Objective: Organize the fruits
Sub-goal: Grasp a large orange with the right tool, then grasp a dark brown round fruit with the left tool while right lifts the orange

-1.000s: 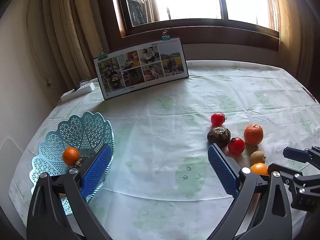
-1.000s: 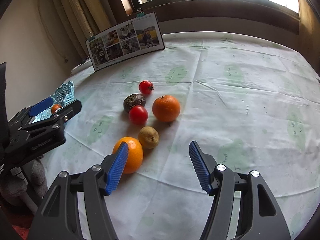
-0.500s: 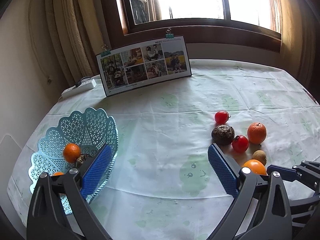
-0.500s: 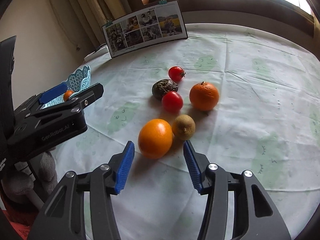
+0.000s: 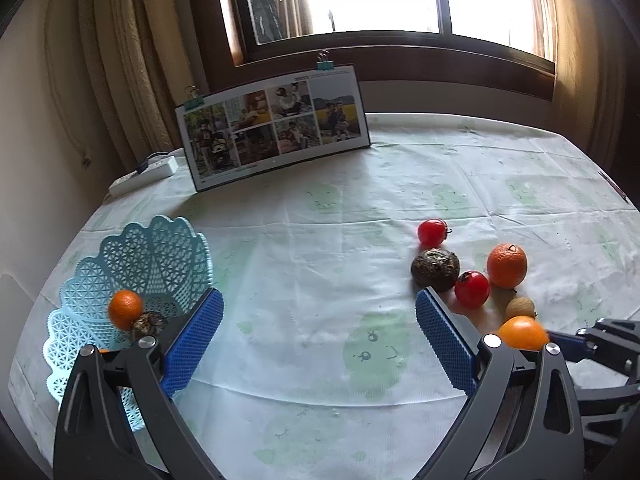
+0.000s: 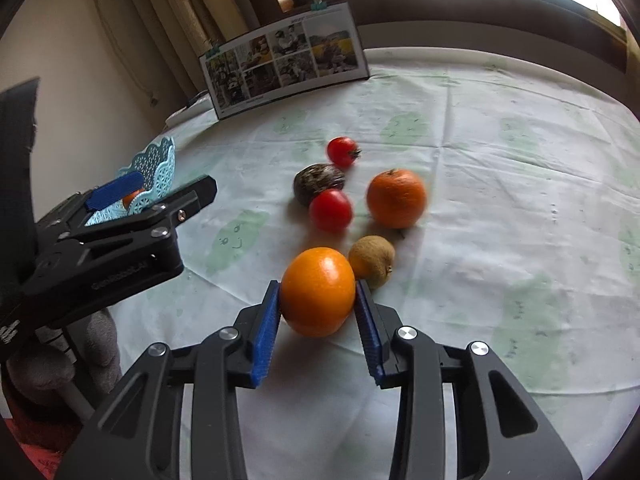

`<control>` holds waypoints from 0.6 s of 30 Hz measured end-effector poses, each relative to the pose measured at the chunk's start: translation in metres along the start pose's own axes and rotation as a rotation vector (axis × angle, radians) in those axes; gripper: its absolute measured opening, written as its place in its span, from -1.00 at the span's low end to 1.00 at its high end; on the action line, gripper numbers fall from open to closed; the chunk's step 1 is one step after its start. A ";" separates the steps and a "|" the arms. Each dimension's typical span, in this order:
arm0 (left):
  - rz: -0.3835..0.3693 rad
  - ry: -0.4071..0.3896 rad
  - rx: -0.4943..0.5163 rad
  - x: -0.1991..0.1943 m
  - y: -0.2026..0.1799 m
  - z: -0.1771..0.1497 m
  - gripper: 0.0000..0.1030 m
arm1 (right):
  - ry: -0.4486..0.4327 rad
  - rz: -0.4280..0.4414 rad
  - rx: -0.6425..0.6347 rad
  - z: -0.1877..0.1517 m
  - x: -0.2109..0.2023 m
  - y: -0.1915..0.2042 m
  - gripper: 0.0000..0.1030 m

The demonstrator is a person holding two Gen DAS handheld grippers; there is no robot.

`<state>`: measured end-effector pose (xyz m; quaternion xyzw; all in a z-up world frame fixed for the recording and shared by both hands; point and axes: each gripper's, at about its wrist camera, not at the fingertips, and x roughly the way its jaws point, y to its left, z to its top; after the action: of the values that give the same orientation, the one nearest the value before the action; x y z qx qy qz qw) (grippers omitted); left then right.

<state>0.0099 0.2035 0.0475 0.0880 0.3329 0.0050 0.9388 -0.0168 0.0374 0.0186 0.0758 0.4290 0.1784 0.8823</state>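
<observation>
In the right wrist view my right gripper (image 6: 317, 304) is shut on a smooth orange (image 6: 318, 291), both blue pads pressed against its sides just above the cloth. Behind it lie a kiwi (image 6: 372, 260), two red tomatoes (image 6: 331, 210) (image 6: 342, 151), a dark round fruit (image 6: 318, 182) and a rough tangerine (image 6: 396, 199). My left gripper (image 5: 319, 336) hangs open over bare tablecloth with nothing between its fingers. At its left stands a light blue lattice basket (image 5: 156, 256) holding a small orange (image 5: 125, 309) and a dark fruit (image 5: 148, 324). The held orange (image 5: 520, 332) shows at the left view's right edge.
A photo board (image 5: 276, 128) with binder clips leans at the back of the round table. A white power strip (image 5: 144, 174) lies at the back left by the curtain. The table's edge (image 5: 24, 380) runs close beside the basket. The window sill is behind.
My right gripper moved forward and shut on the smooth orange, which earlier lay free between open fingers. The left gripper pulled back and rose slightly, staying open.
</observation>
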 end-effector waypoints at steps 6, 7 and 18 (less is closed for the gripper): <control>-0.089 0.036 0.030 0.020 -0.019 0.006 0.80 | -0.060 -0.033 0.065 0.006 -0.016 -0.030 -0.28; -0.108 0.052 0.038 0.025 -0.023 0.007 0.75 | -0.067 -0.035 0.074 0.007 -0.017 -0.034 -0.28; -0.256 0.171 -0.028 0.061 -0.042 0.023 0.61 | -0.110 -0.025 0.122 0.008 -0.021 -0.051 -0.28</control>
<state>0.0698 0.1621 0.0199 0.0311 0.4200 -0.1026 0.9012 -0.0096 -0.0182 0.0247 0.1337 0.3909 0.1363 0.9004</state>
